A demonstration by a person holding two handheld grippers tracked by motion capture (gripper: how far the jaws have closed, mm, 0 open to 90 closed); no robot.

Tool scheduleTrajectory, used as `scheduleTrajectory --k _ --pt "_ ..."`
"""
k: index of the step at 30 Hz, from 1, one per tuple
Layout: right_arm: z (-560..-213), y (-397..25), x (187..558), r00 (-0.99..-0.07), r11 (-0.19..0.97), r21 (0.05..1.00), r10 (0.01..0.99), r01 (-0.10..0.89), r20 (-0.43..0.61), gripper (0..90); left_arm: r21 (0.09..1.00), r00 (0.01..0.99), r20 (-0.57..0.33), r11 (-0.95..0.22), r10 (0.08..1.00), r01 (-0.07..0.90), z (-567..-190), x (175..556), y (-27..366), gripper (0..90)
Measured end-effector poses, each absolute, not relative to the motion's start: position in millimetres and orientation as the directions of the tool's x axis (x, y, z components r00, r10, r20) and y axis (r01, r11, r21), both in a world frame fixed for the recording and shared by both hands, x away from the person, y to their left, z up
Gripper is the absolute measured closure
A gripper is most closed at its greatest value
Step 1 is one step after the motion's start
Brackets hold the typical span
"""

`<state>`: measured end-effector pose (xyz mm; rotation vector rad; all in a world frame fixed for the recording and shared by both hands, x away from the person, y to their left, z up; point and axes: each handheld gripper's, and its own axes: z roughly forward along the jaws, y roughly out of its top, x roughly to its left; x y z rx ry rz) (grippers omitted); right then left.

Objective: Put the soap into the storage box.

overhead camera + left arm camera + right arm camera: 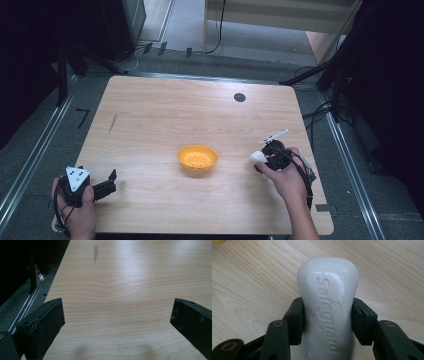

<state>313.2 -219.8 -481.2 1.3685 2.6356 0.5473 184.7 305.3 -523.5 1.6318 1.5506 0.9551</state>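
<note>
My left gripper point(111, 181) rests at the near left corner of the pale wooden bench point(165, 115), its jaws spread wide with nothing but bare wood grain between them. It has no part in this step, so I judge it best left parked there, out of the way of the travel ahead.

Between my two grippers, well ahead of the left jaws and off to the left of the right ones, sits the small round orange plastic bowl point(198, 158) with tiny holes in its floor, which looks like a soap dish. It stands apart from both grippers.

My right gripper point(327, 320) pinches the smooth white bar of soap point(328, 305) embossed with the word Safeguard. The jaws press on its two long flanks around mid-length, and the rounded end juts well forward of the jaw tips.

I take the step to be carrying the bar into the bowl. Soap is slick, so I should hold steady pressure, not squeeze harder, or it may squirt forward. I should keep the bar level, bring its jutting end over the bowl's middle, lower until it is close to the floor, and only then let the jaws part.
</note>
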Motion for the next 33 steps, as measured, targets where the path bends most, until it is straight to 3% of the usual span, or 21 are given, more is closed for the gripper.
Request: scheduleTrajectory --k 33 --pt "-455 -179 325 -0.724 0.659 0.402 0.689 0.636 0.017 50.8 0.864 0.017 0.05 -0.052 0.999 0.5 -523 185 306 0.0"
